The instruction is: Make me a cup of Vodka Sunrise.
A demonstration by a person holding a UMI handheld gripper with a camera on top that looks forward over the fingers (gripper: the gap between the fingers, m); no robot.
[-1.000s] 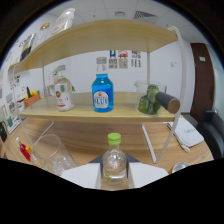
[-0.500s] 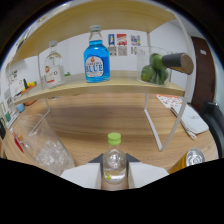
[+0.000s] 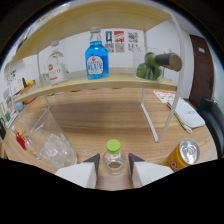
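1. The gripper (image 3: 114,170) is closed on a small clear bottle (image 3: 114,161) with a light green cap (image 3: 113,146); both pale fingers (image 3: 80,172) press against its sides, and the bottle stands upright between them.
2. Just beside the left finger stands a tall clear glass (image 3: 49,141) with ice in its base, leaning outward in the wide-angle view. It sits on the wooden table (image 3: 115,117), close to the bottle but apart from it.
3. Red items (image 3: 20,140) lie on the table behind the glass; what they are cannot be told.
4. Beside the right finger stands a yellow-orange drink can (image 3: 183,155) with a silver top.
5. Beyond the fingers rises a light wooden shelf (image 3: 100,82) on white legs (image 3: 148,112); one leg stands on the table between the bottle and the can's side.
6. On the shelf stands a bottle of blue liquid (image 3: 96,60) labelled "BLUE", a clear spirit bottle (image 3: 56,67) to its left, and a dark green bottle (image 3: 159,64) lying on its side to the right.
7. A white flat object (image 3: 187,114) lies on the table past the shelf leg.
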